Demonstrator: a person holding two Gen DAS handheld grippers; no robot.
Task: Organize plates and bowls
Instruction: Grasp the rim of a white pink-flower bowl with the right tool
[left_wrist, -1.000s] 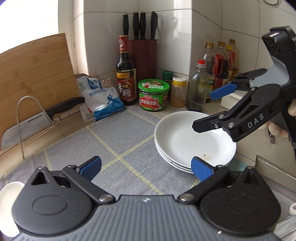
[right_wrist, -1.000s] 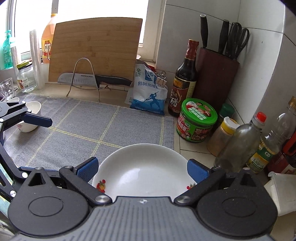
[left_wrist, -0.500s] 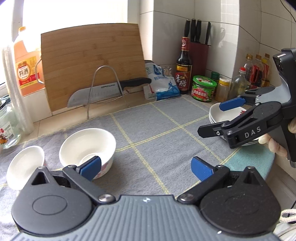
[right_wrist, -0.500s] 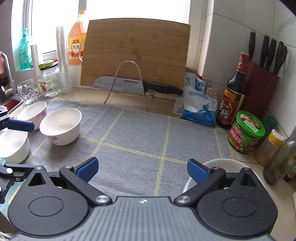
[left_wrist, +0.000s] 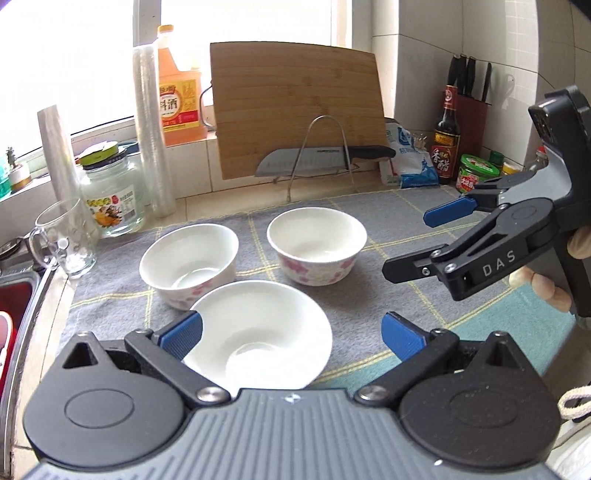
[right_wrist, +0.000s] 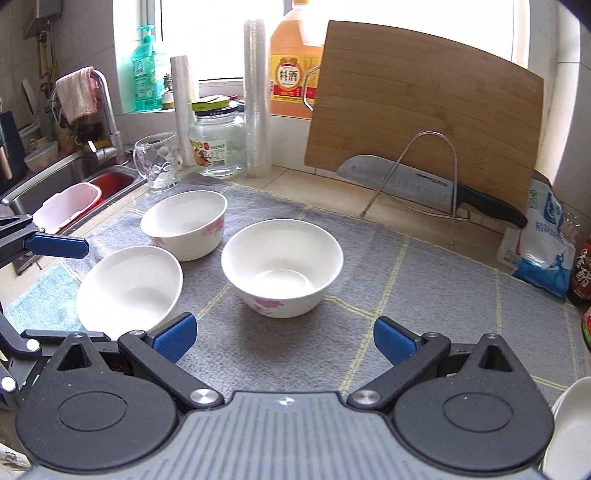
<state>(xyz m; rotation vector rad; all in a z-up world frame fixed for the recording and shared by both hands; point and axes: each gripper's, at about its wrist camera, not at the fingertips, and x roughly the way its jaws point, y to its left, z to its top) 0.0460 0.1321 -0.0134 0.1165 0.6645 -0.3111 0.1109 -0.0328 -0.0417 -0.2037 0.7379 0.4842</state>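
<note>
Grey mat (right_wrist: 424, 280) covers most of the counter, w/ three white bowls on it, clustered toward the sink side. In the right wrist view the floral bowl (right_wrist: 282, 267) sits at 12 o'clock, dead ahead of the right gripper (right_wrist: 282, 339), whose jaws are spread wide & empty; the plain bowl (right_wrist: 129, 288) lies at 10 o'clock, the far bowl (right_wrist: 184, 223) behind it at 11. In the left wrist view the plain bowl (left_wrist: 258, 339) is right at 12 o'clock, its near rim betw. the open, empty fingers of the left gripper (left_wrist: 291, 332), so left is nearer that one, right nearer the floral one. Bowls are round, no long axis. Plate stack is cut off: only a white rim (right_wrist: 569, 424) at 4 o'clock. Whether the left pad touches the plain bowl's rim can't be told.
</note>
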